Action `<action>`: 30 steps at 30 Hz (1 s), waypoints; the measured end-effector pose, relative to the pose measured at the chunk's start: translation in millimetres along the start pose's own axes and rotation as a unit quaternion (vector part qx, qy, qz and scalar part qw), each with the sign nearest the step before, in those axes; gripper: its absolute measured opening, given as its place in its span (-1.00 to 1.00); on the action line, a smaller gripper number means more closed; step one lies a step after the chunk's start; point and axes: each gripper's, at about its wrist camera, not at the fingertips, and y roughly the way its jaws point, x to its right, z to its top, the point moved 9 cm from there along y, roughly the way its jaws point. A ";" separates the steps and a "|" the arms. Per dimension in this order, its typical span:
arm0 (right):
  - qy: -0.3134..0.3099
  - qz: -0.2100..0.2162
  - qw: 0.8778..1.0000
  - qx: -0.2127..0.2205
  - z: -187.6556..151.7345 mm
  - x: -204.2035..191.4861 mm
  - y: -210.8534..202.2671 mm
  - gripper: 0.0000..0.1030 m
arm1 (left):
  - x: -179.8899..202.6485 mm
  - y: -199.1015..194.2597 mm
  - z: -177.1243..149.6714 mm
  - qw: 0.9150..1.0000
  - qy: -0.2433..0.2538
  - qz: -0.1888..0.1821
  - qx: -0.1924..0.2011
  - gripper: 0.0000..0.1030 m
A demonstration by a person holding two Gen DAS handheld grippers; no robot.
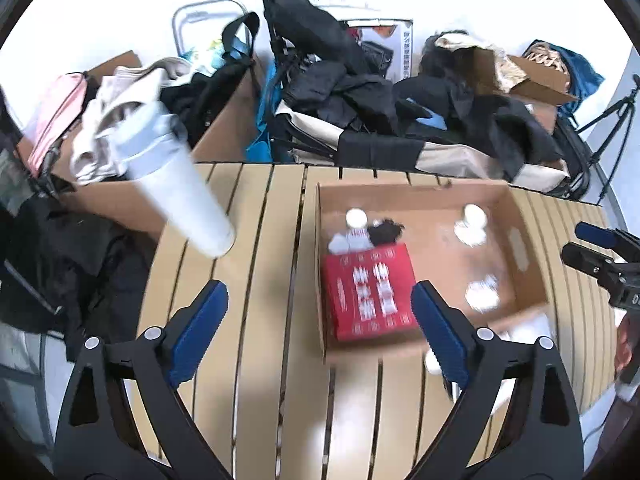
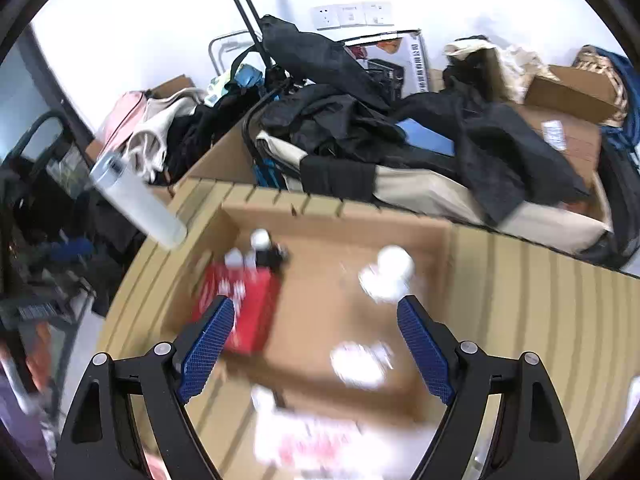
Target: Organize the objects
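Note:
An open cardboard box [image 1: 516, 236] [image 2: 436, 232] sits on the slatted wooden table [image 1: 260, 280] [image 2: 540, 300]. Inside lie a red packet [image 1: 370, 294] [image 2: 244, 304], a small black item [image 1: 386, 230] and several white bottles [image 1: 472, 224] [image 2: 388, 272], blurred. A tall white tumbler [image 1: 176, 176] [image 2: 136, 200] stands at the table's far left corner. My left gripper [image 1: 320, 320] is open and empty above the table beside the box's left wall. My right gripper [image 2: 316, 344] is open and empty over the box; it also shows in the left wrist view [image 1: 600, 256]. White and red items [image 2: 312, 436] lie blurred in front of the box.
Behind the table are piles of dark clothes [image 1: 352, 92] [image 2: 360, 120], cardboard boxes [image 1: 224, 136] [image 2: 572, 92], a folded cart and a tripod [image 1: 612, 120]. A dark rack [image 2: 36, 240] stands left of the table.

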 end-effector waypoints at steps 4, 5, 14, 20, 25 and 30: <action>0.011 -0.013 1.000 0.005 -34.5 16.6 -52.8 0.68 | -0.9 -48.9 -31.6 1.000 0.001 0.006 0.010 0.78; 0.014 -0.013 1.000 0.009 -41.1 16.7 -65.0 0.68 | 0.9 -65.1 -40.9 1.000 0.002 0.008 0.017 0.78; -0.022 0.005 0.999 0.048 -89.8 -22.7 -143.4 0.68 | 32.2 -151.1 -104.8 0.997 0.024 0.009 0.069 0.78; -0.036 0.026 0.994 0.097 -160.3 -47.4 -183.8 0.68 | 55.1 -195.0 -173.8 0.992 0.034 0.005 0.124 0.94; -0.021 0.039 0.992 0.121 -243.2 -61.3 -187.1 0.68 | 84.4 -200.0 -253.9 0.985 0.023 0.004 0.169 0.99; -0.007 0.056 0.996 0.063 -289.7 -68.1 -150.7 0.68 | 107.6 -184.9 -289.5 0.989 0.031 0.000 0.148 0.99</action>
